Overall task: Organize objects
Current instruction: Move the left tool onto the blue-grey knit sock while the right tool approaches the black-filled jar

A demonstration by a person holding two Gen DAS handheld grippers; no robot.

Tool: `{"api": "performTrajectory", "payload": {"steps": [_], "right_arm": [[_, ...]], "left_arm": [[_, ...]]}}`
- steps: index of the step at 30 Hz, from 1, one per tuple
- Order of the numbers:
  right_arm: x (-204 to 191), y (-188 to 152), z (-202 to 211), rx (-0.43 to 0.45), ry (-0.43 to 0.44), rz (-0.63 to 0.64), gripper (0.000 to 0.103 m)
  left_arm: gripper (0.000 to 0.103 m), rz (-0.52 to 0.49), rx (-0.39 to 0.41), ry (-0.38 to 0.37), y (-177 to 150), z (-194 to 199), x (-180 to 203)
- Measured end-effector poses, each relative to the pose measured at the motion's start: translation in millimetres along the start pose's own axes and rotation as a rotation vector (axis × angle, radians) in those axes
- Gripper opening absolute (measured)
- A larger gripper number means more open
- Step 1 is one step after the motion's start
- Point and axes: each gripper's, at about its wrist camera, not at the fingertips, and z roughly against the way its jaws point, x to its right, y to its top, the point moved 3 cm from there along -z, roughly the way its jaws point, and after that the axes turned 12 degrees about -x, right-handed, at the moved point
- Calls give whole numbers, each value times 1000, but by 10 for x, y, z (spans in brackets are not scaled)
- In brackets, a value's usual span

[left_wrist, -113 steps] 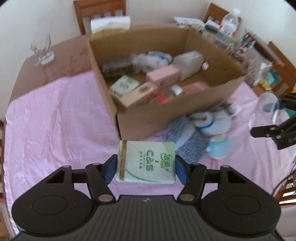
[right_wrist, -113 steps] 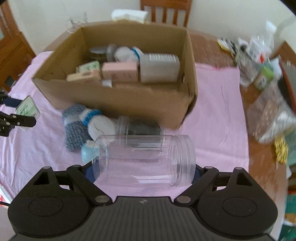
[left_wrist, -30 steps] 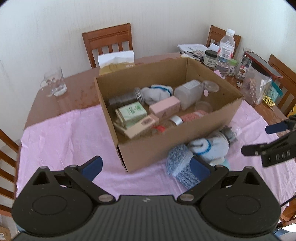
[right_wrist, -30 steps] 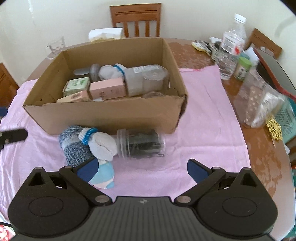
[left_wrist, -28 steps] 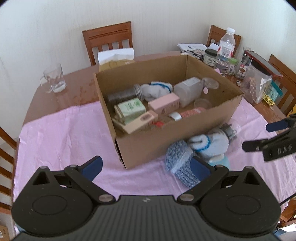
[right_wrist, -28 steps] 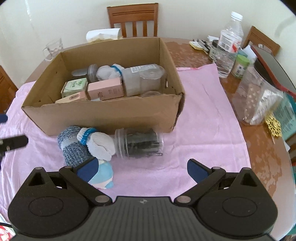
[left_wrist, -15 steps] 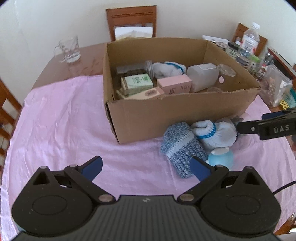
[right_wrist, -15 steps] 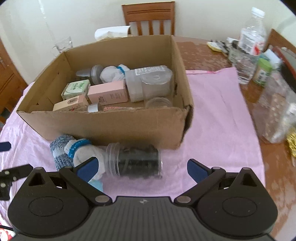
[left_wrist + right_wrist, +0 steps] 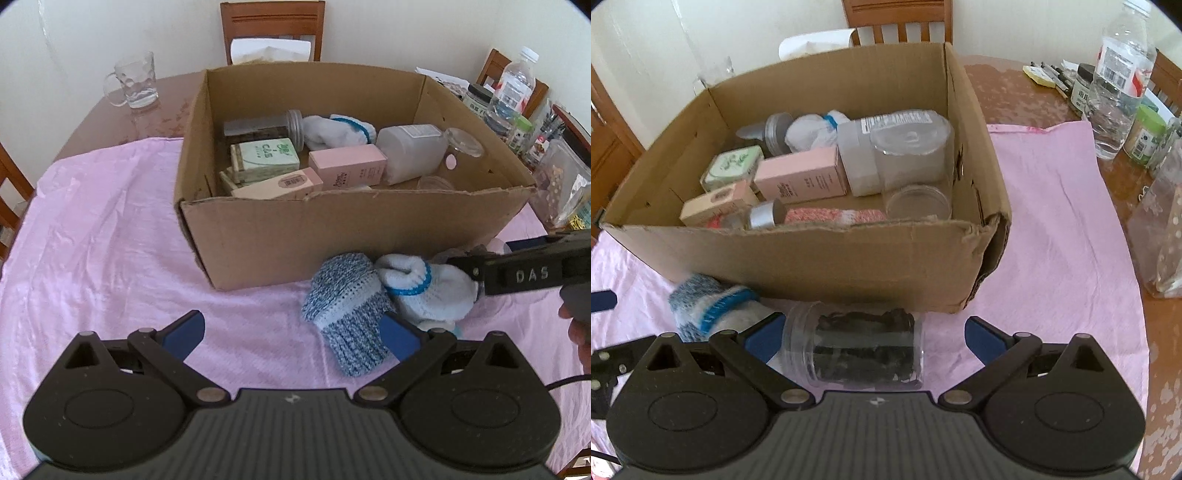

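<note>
A cardboard box (image 9: 332, 229) (image 9: 820, 258) on the pink cloth holds tissue packs, pink cartons, jars and rolled socks. In front of it lie a blue-grey knitted sock (image 9: 347, 302) (image 9: 694, 291), a white sock roll with a blue band (image 9: 424, 284) (image 9: 738, 314) and a clear jar of dark clips (image 9: 857, 350). My left gripper (image 9: 291, 332) is open and empty, its right finger beside the knitted sock. My right gripper (image 9: 873, 338) is open, with the clip jar lying between its fingers, and it shows in the left wrist view as a black finger (image 9: 517, 273) over the white sock.
A glass mug (image 9: 133, 85) stands at the back left, a tissue box (image 9: 269, 50) behind the box. Bottles and jars (image 9: 1119, 92) crowd the table's right side, with a clear bag (image 9: 1160, 229) near the edge. Wooden chairs ring the table.
Both grippers let go of their tissue pack and clear jar, now in the box, and stand open. The right gripper has dropped around the clip jar; the left has moved toward the socks.
</note>
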Motion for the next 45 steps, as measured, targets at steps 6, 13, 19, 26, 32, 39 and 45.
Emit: {"api": "performTrajectory", "payload": {"steps": [6, 13, 19, 26, 32, 39, 45], "right_arm": [[198, -121, -53, -19, -93, -18, 103], [364, -255, -96, -48, -125, -39, 103], [331, -287, -115, -49, -146, -19, 103], [314, -263, -111, -47, -145, -17, 103], [323, -266, -108, -42, -141, -9, 103], [330, -252, -102, -44, -140, 0, 103], [333, -259, -95, -40, -137, 9, 103]], "left_arm": [[101, -17, -12, -24, 54, -140, 66], [101, -9, 1, -68, 113, -319, 116], [101, 35, -25, -92, 124, -509, 110], [101, 21, -15, -79, 48, -388, -28], [103, 25, 2, -53, -2, -197, -236], [103, 73, -1, -92, 74, -318, -106], [102, 128, -3, -82, 141, -491, -7]]}}
